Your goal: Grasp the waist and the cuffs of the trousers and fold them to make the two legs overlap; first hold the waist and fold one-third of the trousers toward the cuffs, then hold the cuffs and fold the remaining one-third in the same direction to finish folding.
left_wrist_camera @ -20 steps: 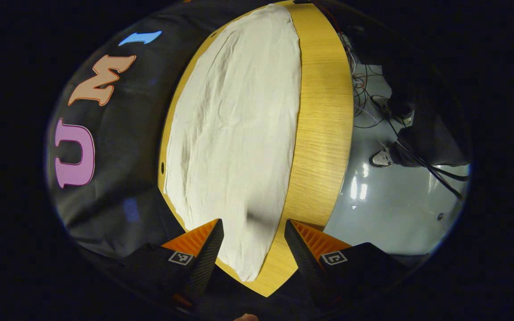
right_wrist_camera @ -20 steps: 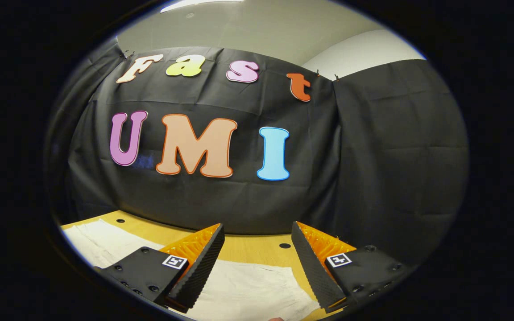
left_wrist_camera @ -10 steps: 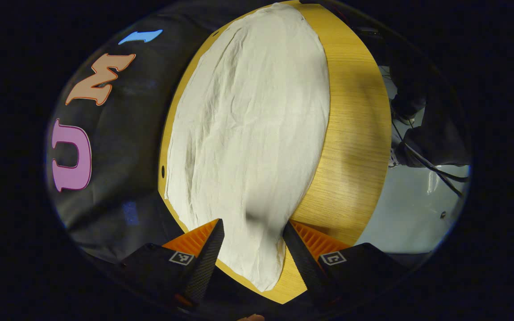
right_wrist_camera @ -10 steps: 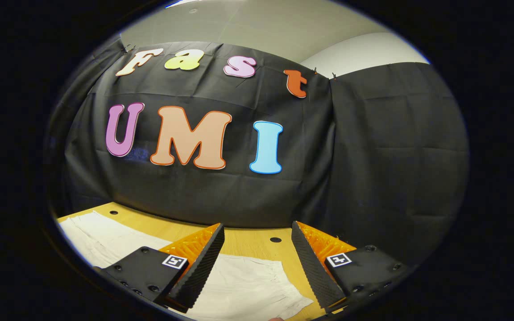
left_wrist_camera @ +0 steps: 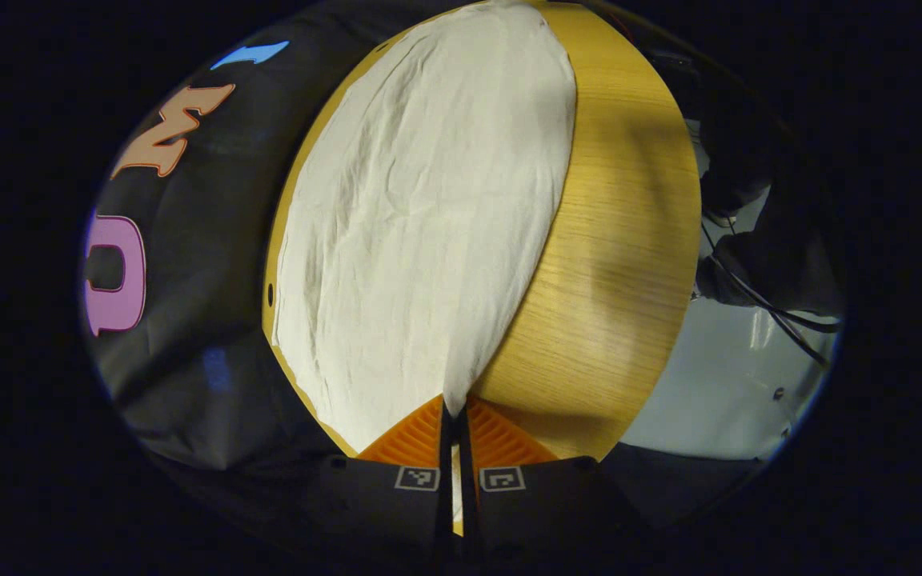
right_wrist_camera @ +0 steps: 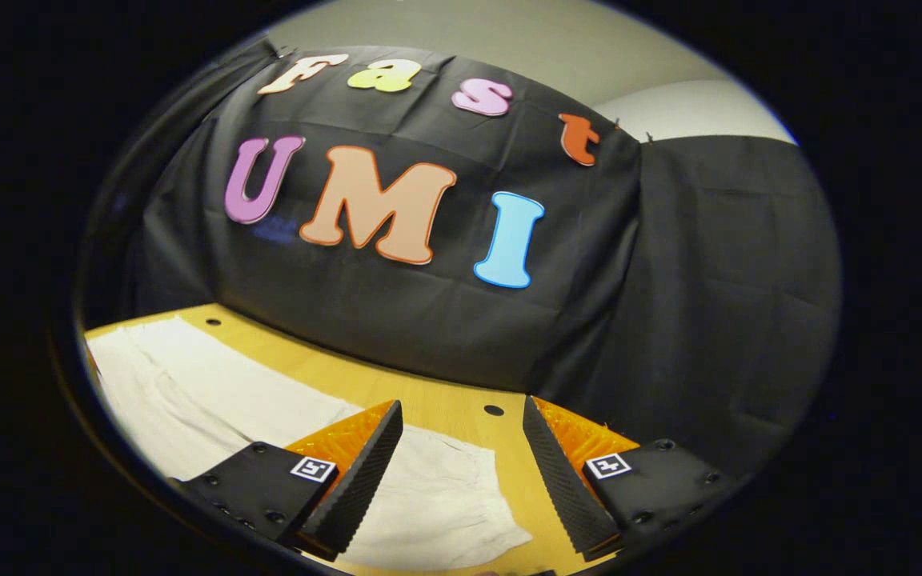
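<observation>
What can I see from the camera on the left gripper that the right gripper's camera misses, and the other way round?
The left gripper view shows the left gripper shut on an edge of the white trousers, plus the grey floor and cables beyond the table. The right gripper view shows the right gripper open above the trousers' far end, the booth's black wall and the ceiling. Both share the trousers lying on the wooden table.

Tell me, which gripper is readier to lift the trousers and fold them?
Left. The left gripper is shut on the trousers; the right gripper hangs open above them.
</observation>
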### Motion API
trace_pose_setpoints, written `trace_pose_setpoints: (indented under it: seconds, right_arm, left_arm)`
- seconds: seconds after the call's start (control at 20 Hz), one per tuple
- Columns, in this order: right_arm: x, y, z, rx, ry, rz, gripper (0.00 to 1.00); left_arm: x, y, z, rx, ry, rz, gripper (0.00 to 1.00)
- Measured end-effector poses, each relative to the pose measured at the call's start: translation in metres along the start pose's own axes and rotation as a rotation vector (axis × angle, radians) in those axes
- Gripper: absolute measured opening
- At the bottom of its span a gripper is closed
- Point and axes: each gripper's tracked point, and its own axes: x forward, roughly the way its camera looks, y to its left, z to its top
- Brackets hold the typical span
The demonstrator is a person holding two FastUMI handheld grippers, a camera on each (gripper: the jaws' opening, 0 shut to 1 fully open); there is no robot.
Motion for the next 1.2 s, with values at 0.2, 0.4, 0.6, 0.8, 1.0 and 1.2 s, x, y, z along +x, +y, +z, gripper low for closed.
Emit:
trace_pose_setpoints:
  seconds: [0.2,0.4,0.6,0.8,1.0,1.2]
  right_arm:
    - [-0.010,-0.003,-0.034,-0.163,0.054,0.067,0.98]
    - [-0.022,-0.010,-0.073,-0.331,0.113,0.122,0.98]
    - [-0.041,-0.004,-0.121,-0.531,0.186,0.239,0.98]
    - [-0.048,0.000,-0.152,-0.734,0.205,0.339,0.98]
    - [-0.058,0.015,-0.187,-0.863,0.247,0.461,1.00]
    - [-0.062,0.019,-0.222,-0.960,0.307,0.536,1.00]
  left_arm:
    - [0.001,0.001,0.001,-0.009,0.009,0.057,0.00]
    - [0.001,0.002,0.002,-0.070,0.014,0.067,0.00]
    - [0.002,0.001,0.002,-0.060,0.015,0.085,0.00]
    - [0.003,0.001,0.002,-0.084,0.019,0.110,0.00]
    - [0.003,0.001,0.002,-0.072,0.021,0.119,0.00]
    - [0.003,0.001,0.002,-0.085,0.029,0.123,0.00]
